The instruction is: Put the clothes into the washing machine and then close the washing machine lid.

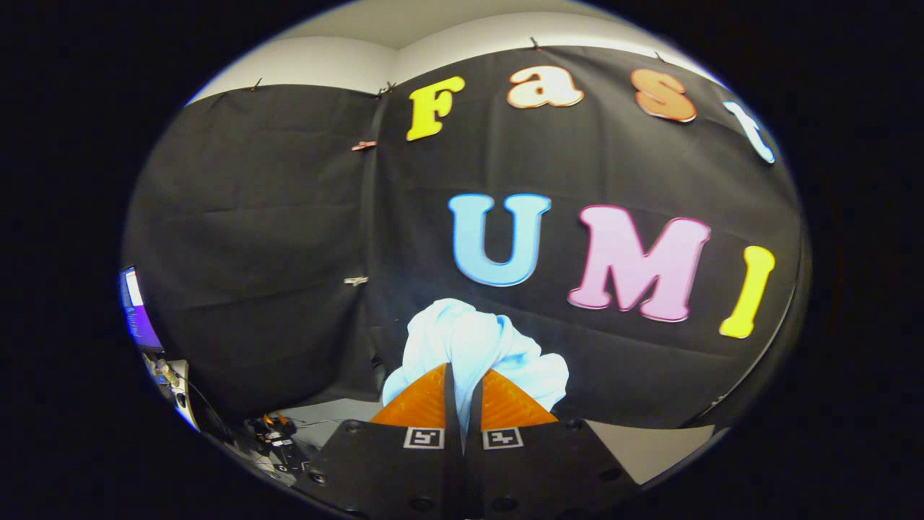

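Cloth: pale blue-white garment [476,350], bunched, pinched between the two fingers and billowing out past their tips toward 12 o'clock, with a lobe spilling toward 2 o'clock.
Jaws: the gripper [463,393] is closed down on the cloth; only a thin fold sits in the narrow gap, both fingers pressing on it.
Position: garment held up in the air against the black booth wall [274,253]; nothing under it touches it.
Washing machine: cannot place it from where the gripper looks; drum and lid still to be reached, so I judge the load step as not yet done.
Surroundings: pale worktop [650,448] low at 4 o'clock; clutter of cables and small gear [278,433] at 8 o'clock; lit screen [133,307] at 9 o'clock.
Risk 1: grip is on a small fold only; a quick swing could let the fabric slide out and drop short of the drum.
Risk 2: loose lobes hang wide; they may drape over the machine's rim and later get trapped under the lid.
Risk 3: a low carry toward 8 o'clock could snag the cables.
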The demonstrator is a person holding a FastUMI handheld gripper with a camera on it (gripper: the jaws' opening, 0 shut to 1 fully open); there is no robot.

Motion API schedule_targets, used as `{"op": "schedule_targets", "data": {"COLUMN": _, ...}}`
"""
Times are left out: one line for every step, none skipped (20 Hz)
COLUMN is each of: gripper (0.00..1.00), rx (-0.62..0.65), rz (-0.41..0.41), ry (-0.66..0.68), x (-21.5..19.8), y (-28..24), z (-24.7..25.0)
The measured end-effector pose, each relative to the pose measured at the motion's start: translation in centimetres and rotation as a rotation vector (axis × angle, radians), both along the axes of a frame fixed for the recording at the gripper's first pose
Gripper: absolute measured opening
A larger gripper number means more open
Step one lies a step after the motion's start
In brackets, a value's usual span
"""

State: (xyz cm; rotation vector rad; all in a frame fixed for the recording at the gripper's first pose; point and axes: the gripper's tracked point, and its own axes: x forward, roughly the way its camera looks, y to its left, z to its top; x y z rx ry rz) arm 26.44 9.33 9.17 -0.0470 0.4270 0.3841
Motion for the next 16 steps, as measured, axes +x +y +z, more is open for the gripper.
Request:
{"op": "schedule_targets", "data": {"gripper": 0.05, "rx": 0.009, "rz": 0.035, "ry": 0.017, "x": 0.5, "y": 1.6, "z": -1.6}}
{"op": "schedule_targets", "data": {"gripper": 0.05, "rx": 0.012, "rz": 0.063, "ry": 0.037, "x": 1.0, "y": 2.7, "z": -3.2}}
{"op": "schedule_targets", "data": {"gripper": 0.05, "rx": 0.01, "rz": 0.086, "ry": 0.055, "x": 1.8, "y": 3.4, "z": -4.9}}
{"op": "schedule_targets", "data": {"gripper": 0.05, "rx": 0.003, "rz": 0.104, "ry": 0.07, "x": 2.6, "y": 4.0, "z": -6.7}}
{"op": "schedule_targets", "data": {"gripper": 0.05, "rx": -0.003, "rz": 0.121, "ry": 0.08, "x": 3.2, "y": 4.5, "z": -8.4}}
{"op": "schedule_targets", "data": {"gripper": 0.05, "rx": -0.006, "rz": 0.136, "ry": 0.085, "x": 3.2, "y": 5.2, "z": -9.8}}
{"op": "schedule_targets", "data": {"gripper": 0.05, "rx": -0.01, "rz": 0.151, "ry": 0.094, "x": 3.4, "y": 5.3, "z": -11.5}}
{"op": "schedule_targets", "data": {"gripper": 0.05, "rx": -0.017, "rz": 0.164, "ry": 0.104, "x": 3.5, "y": 5.6, "z": -13.2}}
{"op": "schedule_targets", "data": {"gripper": 0.05, "rx": -0.025, "rz": 0.176, "ry": 0.115, "x": 3.8, "y": 6.1, "z": -15.0}}
{"op": "schedule_targets", "data": {"gripper": 0.05, "rx": -0.029, "rz": 0.185, "ry": 0.123, "x": 4.0, "y": 6.2, "z": -16.6}}
{"op": "schedule_targets", "data": {"gripper": 0.05, "rx": -0.026, "rz": 0.189, "ry": 0.127, "x": 4.2, "y": 6.2, "z": -18.1}}
{"op": "schedule_targets", "data": {"gripper": 0.05, "rx": -0.026, "rz": 0.186, "ry": 0.131, "x": 4.7, "y": 6.1, "z": -19.6}}
{"op": "schedule_targets", "data": {"gripper": 0.05, "rx": -0.03, "rz": 0.183, "ry": 0.138, "x": 5.1, "y": 5.8, "z": -21.0}}
{"op": "schedule_targets", "data": {"gripper": 0.05, "rx": -0.039, "rz": 0.181, "ry": 0.151, "x": 5.4, "y": 5.6, "z": -22.4}}
{"op": "schedule_targets", "data": {"gripper": 0.05, "rx": -0.045, "rz": 0.183, "ry": 0.168, "x": 5.5, "y": 5.5, "z": -23.8}}
{"op": "schedule_targets", "data": {"gripper": 0.05, "rx": -0.05, "rz": 0.186, "ry": 0.189, "x": 5.6, "y": 5.4, "z": -25.0}}
